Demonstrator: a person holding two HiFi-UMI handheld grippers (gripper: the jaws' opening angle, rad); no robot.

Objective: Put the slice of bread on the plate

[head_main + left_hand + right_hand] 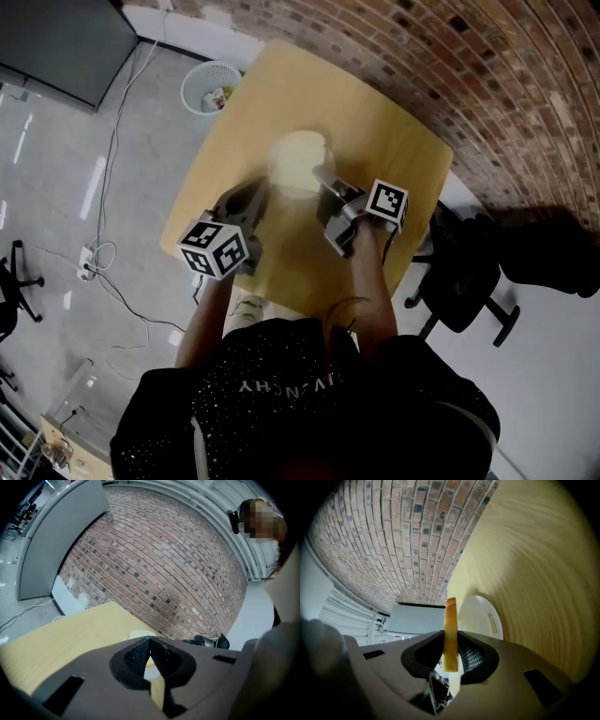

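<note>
The slice of bread (450, 634) stands edge-on between the jaws of my right gripper (451, 641), which is shut on it. Just beyond it, the white plate (480, 616) lies on the yellow table (534, 573). In the head view the plate (300, 159) sits mid-table, with the right gripper (325, 178) at its near right edge and the left gripper (261, 190) at its near left edge. In the left gripper view my left gripper (150, 642) is shut with nothing in it, and the plate (137, 634) shows just past its tips.
A brick wall (450, 66) runs along the table's far side. A white waste basket (208, 86) stands on the floor at the far left corner. A black office chair (466, 281) is at the right. Cables and a power strip (89, 262) lie on the floor, left.
</note>
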